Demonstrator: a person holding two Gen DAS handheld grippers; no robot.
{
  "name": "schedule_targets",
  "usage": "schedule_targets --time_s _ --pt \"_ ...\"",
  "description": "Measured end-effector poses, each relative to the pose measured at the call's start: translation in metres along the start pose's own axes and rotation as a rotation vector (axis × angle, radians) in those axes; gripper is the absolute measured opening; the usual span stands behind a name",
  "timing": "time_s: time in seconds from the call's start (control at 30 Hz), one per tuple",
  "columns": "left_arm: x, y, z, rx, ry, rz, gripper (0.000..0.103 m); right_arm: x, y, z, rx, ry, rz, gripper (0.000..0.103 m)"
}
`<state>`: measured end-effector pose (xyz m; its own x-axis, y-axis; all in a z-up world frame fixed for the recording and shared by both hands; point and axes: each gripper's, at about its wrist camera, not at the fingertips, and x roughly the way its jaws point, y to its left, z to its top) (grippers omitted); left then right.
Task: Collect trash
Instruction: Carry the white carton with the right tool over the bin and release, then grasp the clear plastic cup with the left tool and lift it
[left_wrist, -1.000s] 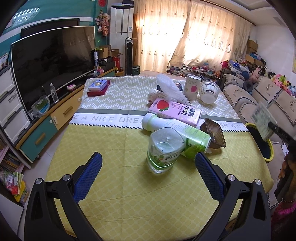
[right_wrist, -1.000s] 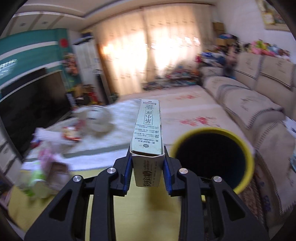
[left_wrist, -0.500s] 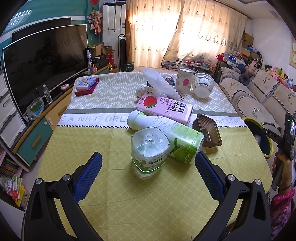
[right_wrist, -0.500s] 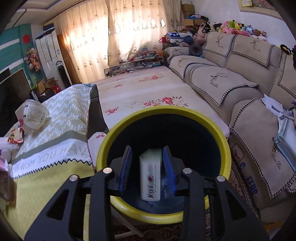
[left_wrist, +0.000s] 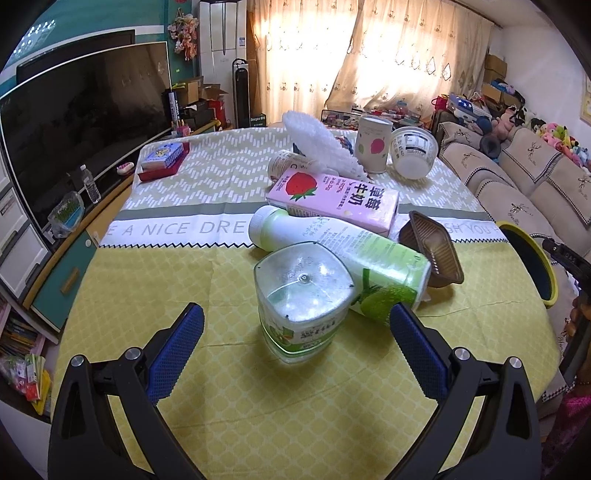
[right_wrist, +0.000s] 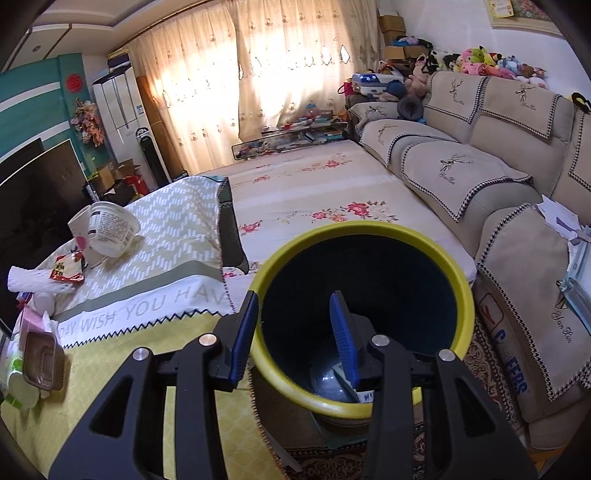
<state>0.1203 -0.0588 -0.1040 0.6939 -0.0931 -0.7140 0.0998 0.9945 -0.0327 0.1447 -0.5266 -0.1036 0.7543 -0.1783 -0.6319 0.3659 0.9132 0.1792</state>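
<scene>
Holding my right gripper (right_wrist: 297, 314) parted and empty above the yellow-rimmed bin (right_wrist: 436, 254), I spread my left gripper (left_wrist: 295, 325) wide around the clear bottle (left_wrist: 301, 295).

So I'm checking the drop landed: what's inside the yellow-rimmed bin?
Looking down past the open right tongs, the bin holds a clear plastic piece and a bit of printed carton at the bottom. The tongs and the near rim cover the rest.
</scene>
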Motion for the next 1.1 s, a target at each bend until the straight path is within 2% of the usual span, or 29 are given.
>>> schedule_targets --time_s 0.2,0.4,0.53,0.6,0.63,0.9,1.0,1.1 --pt "0.014 0.001 0.002 0.004 0.001 0.009 0.098 0.001 0.002 -0.002 -0.004 0.013 0.009 0.039" --pt "0.027 0.001 0.007 0.015 0.009 0.022 0.088 0.0 0.002 -0.002 0.0 0.02 0.02 0.041" --pt "0.04 0.004 0.008 -0.004 0.064 0.015 0.073 0.0 0.002 -0.002 0.006 0.018 0.023 0.041" --pt "0.042 0.006 0.006 -0.025 0.075 -0.031 0.065 -0.001 0.002 -0.002 0.006 0.017 0.024 0.041" --pt "0.041 0.005 0.005 -0.03 0.073 -0.051 0.057 -0.001 0.002 -0.001 0.006 0.017 0.024 0.041" --pt "0.024 0.001 0.005 -0.015 0.053 -0.066 0.056 -0.004 0.001 -0.001 0.005 0.013 0.038 0.041" --pt "0.009 -0.001 0.006 0.005 0.035 -0.058 0.056 -0.007 -0.001 -0.001 0.005 0.008 0.041 0.042" --pt "-0.009 -0.008 0.009 0.022 0.017 -0.085 0.056 -0.012 -0.004 -0.003 -0.001 0.003 0.04 0.042"
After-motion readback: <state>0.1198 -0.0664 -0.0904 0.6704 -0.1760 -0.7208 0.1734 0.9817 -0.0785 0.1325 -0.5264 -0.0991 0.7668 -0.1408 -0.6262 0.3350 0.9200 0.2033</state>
